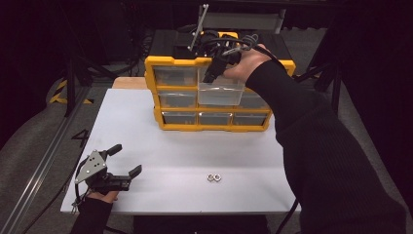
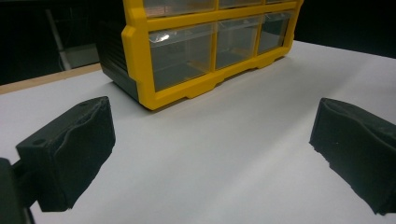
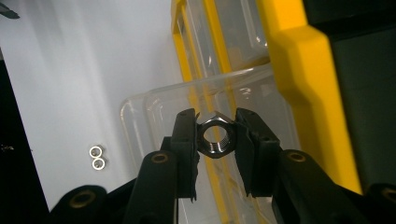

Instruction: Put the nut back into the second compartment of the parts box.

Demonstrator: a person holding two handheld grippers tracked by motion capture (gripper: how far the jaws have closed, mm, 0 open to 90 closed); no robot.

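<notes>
A yellow drawer cabinet (image 1: 160, 62) with clear drawers stands at the back of the white table (image 1: 146, 141). Its top middle clear drawer (image 1: 220, 92) is pulled out. My right gripper (image 1: 212, 74) hovers over that open drawer (image 3: 140, 116), shut on a steel hex nut (image 3: 215, 136) held between its pads. Two more nuts (image 1: 214, 178) lie side by side near the table's front edge, also seen as two nuts (image 3: 97, 157) far below the right gripper. My left gripper (image 1: 127, 161) rests at the front left, open, with bare table between its pads (image 2: 70, 149).
The cabinet (image 2: 196, 51) shows close ahead in the left gripper view, its lower drawers closed. A dark case with cables (image 1: 195, 36) sits on top behind the cabinet. A person's dark sleeve (image 1: 311, 141) crosses the table's right side. The table's edge drops to the floor at left.
</notes>
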